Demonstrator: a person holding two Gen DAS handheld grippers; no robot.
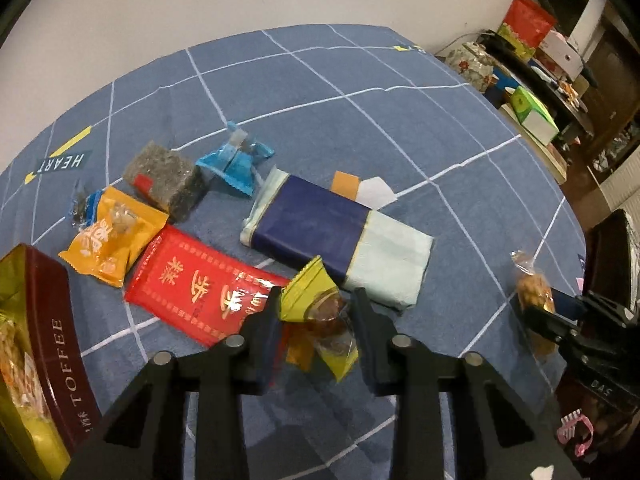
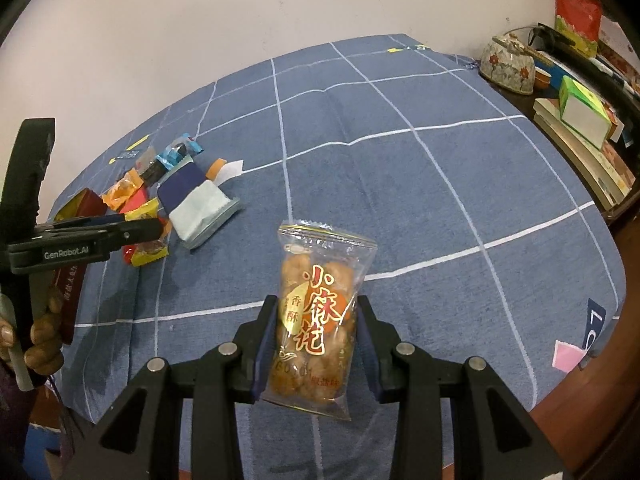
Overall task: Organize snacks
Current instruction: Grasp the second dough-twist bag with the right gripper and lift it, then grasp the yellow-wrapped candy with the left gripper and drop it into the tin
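The clear pack of fried dough twists (image 2: 316, 320) stands upright between the fingers of your right hand-held gripper (image 2: 318, 340), which is clenched on its sides, lifted above the blue checked cloth (image 2: 400, 184) of the bench. Your left hand-held gripper (image 1: 316, 320) grasps a yellow-wrapped candy (image 1: 320, 312) just above the red packet (image 1: 200, 284). Beside that lie the orange pouch (image 1: 108, 240), the grey block snack (image 1: 164, 180), the blue wrapper (image 1: 236, 160) and the navy-and-pale-blue pack (image 1: 336, 236). The toffee tin (image 1: 52, 340) sits at your far left.
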